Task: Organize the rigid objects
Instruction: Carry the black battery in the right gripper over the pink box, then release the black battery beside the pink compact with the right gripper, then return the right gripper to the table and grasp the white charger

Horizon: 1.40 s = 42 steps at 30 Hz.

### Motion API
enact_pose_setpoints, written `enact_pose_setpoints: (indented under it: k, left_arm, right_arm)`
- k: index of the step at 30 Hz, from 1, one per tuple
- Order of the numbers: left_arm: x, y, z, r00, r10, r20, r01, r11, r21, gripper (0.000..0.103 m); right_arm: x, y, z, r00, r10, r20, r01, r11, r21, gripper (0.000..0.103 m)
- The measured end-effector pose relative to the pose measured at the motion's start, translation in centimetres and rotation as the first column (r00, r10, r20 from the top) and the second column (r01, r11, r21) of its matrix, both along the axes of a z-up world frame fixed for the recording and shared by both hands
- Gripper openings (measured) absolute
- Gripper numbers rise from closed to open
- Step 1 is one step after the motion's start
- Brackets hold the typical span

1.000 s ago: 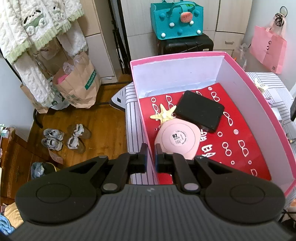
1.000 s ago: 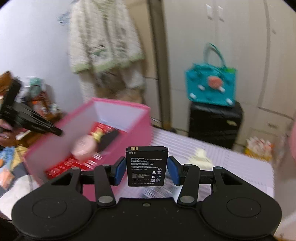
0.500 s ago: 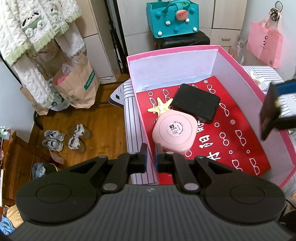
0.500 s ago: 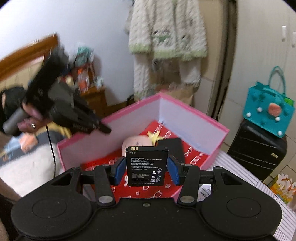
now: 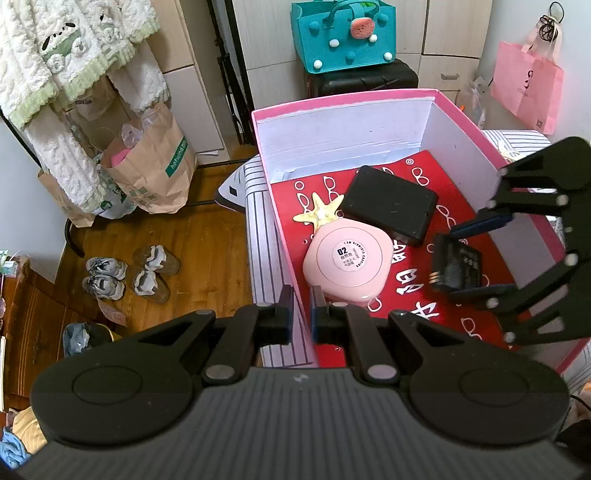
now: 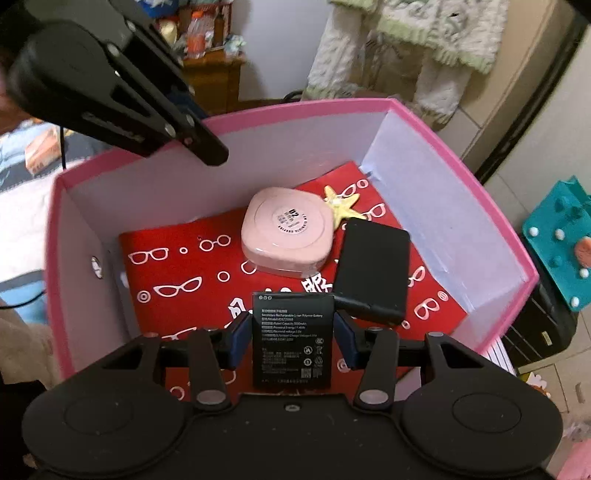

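Observation:
A pink box (image 5: 461, 122) with a red patterned floor (image 6: 166, 258) holds a pink round compact (image 5: 347, 264), a yellow starfish (image 5: 320, 214) and a black flat case (image 5: 389, 208). My right gripper (image 6: 293, 339) is shut on a black phone battery (image 6: 293, 339) and holds it inside the box, low over the red floor. It shows in the left wrist view too (image 5: 458, 267). My left gripper (image 5: 302, 314) is shut and empty, straddling the box's near left wall. It also shows in the right wrist view (image 6: 214, 157).
The box stands on a striped cloth surface (image 5: 264, 266). Left of it are a wooden floor with shoes (image 5: 129, 273) and a paper bag (image 5: 151, 173). Behind the box a teal felt bag (image 5: 347, 33) sits on a black suitcase (image 5: 362, 79). A pink bag (image 5: 526, 88) hangs at right.
My right gripper has swung over the box wall and down into the box with the battery. My left gripper has hardly moved.

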<state>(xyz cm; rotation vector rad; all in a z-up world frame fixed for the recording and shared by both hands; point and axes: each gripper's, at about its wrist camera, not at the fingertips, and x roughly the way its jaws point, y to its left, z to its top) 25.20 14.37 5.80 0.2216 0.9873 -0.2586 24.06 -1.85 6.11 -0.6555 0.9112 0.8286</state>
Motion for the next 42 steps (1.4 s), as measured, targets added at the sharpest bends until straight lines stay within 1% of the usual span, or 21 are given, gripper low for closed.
enact_pose_setpoints:
  k: [1,3,5,8,11,14,17,19,20,21,23,24,28,30,32,36,39,42]
  left_arm:
    - [0.0,0.0,0.0,1.0,-0.001,-0.001,0.001,1.0,0.0,0.008]
    - [0.0,0.0,0.0,1.0,0.001,-0.002,-0.001,1.0,0.001,0.008]
    - [0.0,0.0,0.0,1.0,0.001,-0.004,-0.001,1.0,0.0,0.008]
    - [-0.1,0.0,0.0,1.0,0.002,-0.005,-0.002,1.0,0.001,0.008]
    - [-0.1,0.1,0.0,1.0,0.002,-0.008,-0.002,1.0,-0.002,0.008]
    - [-0.2,0.1,0.0,1.0,0.003,-0.005,-0.003,1.0,0.0,0.008]
    - [-0.2,0.0,0.0,1.0,0.007,-0.008,-0.007,1.0,0.0,0.008]
    - [-0.2,0.1,0.1,1.0,0.009,-0.009,-0.009,1.0,-0.004,0.008]
    - [-0.2,0.1,0.1,1.0,0.012,-0.01,-0.012,1.0,-0.005,0.008]
    - [-0.2,0.1,0.1,1.0,0.014,-0.009,-0.014,1.0,-0.003,0.008]
    - [-0.2,0.2,0.1,1.0,0.019,-0.01,-0.019,1.0,-0.009,0.008]
    - [-0.2,0.2,0.1,1.0,0.02,-0.01,-0.021,1.0,-0.011,0.008]
    - [-0.3,0.3,0.0,0.999,0.03,-0.01,-0.031,0.999,-0.021,0.008]
    - [-0.4,0.4,-0.1,0.999,0.036,-0.008,-0.036,0.999,-0.026,0.008]
    - [-0.4,0.4,-0.1,0.999,0.044,-0.007,-0.044,0.998,-0.033,0.008]
    - [-0.4,0.5,-0.1,0.998,0.056,-0.008,-0.056,0.998,-0.04,0.008]
    - [-0.4,0.4,-0.1,0.998,0.065,-0.008,-0.065,0.997,-0.042,0.008]
    - [-0.3,0.4,-0.1,0.997,0.074,-0.01,-0.074,0.996,-0.044,0.008]
  right_arm:
    - [0.3,0.4,-0.4,1.0,0.003,-0.003,-0.004,1.0,-0.014,0.054]
    - [0.7,0.9,-1.1,1.0,-0.002,-0.003,0.002,0.999,-0.04,0.05]
    - [1.1,0.9,-1.1,1.0,-0.023,0.004,0.023,0.999,-0.033,0.053]
    - [1.3,-0.1,0.1,0.997,-0.071,0.012,0.07,0.996,0.057,0.061]
    - [1.2,-2.1,1.6,0.991,-0.129,-0.022,0.131,0.976,0.172,0.061]
    - [0.3,-4.8,2.8,0.981,-0.188,-0.048,0.194,0.944,0.268,0.062]
    - [-1.1,-8.0,3.7,0.965,-0.256,-0.06,0.261,0.9,0.35,0.062]
    - [-2.0,-10.4,4.5,0.956,-0.285,-0.075,0.289,0.856,0.429,0.062]
    - [-2.3,-11.3,4.7,0.949,-0.302,-0.087,0.308,0.838,0.451,0.063]
    - [-2.9,-12.5,5.1,0.936,-0.339,-0.094,0.342,0.814,0.47,0.064]
    - [-3.9,-14.6,5.6,0.92,-0.384,-0.081,0.369,0.779,0.507,0.064]
    - [-4.1,-15.4,5.7,0.912,-0.402,-0.076,0.382,0.768,0.514,0.065]
    - [-5.6,-19.0,5.2,0.865,-0.496,-0.074,0.456,0.717,0.528,0.065]
    - [-5.9,-20.6,4.4,0.836,-0.542,-0.082,0.5,0.692,0.521,0.065]
    - [-6.2,-21.9,3.4,0.809,-0.58,-0.093,0.537,0.667,0.516,0.068]
    - [-6.8,-23.8,0.6,0.765,-0.635,-0.108,0.601,0.644,0.474,0.069]
    - [-7.1,-24.7,-1.4,0.741,-0.659,-0.13,0.635,0.624,0.456,0.069]
    - [-7.1,-25.5,-2.8,0.727,-0.674,-0.131,0.65,0.614,0.448,0.069]
